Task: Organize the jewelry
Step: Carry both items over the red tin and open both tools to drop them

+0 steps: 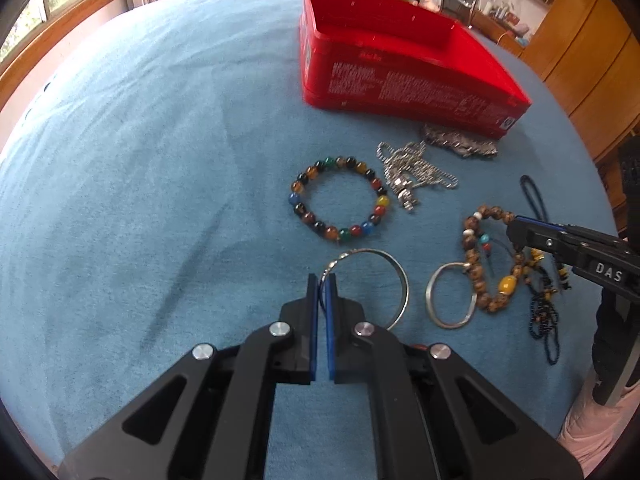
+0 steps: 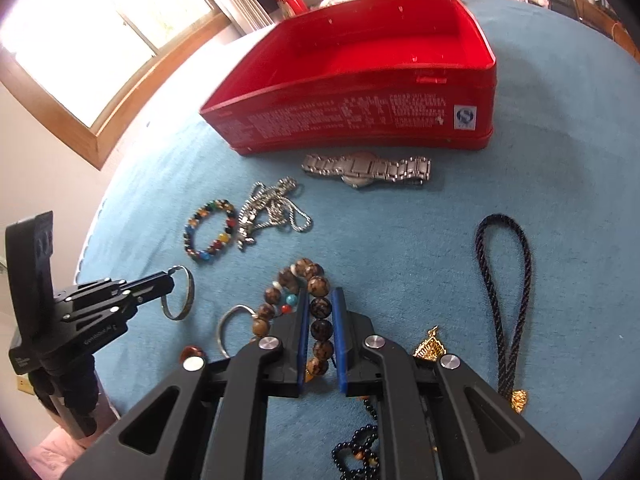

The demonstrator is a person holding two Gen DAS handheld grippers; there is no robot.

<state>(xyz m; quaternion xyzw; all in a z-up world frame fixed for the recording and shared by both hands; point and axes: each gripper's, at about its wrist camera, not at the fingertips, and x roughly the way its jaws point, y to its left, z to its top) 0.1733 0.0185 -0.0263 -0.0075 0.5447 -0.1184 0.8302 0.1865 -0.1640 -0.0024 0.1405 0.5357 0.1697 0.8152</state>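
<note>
Gripping a bangle point(image 1: 370, 286) in our left gripper point(image 1: 322, 280) and beads point(image 2: 320, 312) in our right gripper point(image 2: 320, 300), we see the box point(image 2: 360, 92), upper centre, empty; everything remains unsorted.

The rim of a silver bangle point(image 1: 394, 280) is pinched between the blue-padded fingers point(image 1: 313, 320) of the left gripper point(image 1: 322, 284) on a blue cloth point(image 1: 160, 160). Beyond it a multicoloured bead bracelet point(image 1: 339, 199) and a tangled silver chain point(image 1: 412, 176) are laid flat. A brown bead bracelet point(image 1: 490, 258) is met by the right gripper point(image 1: 516, 232), though its grip cannot be made out. A red box point(image 1: 400, 68) is set farther back.
</note>
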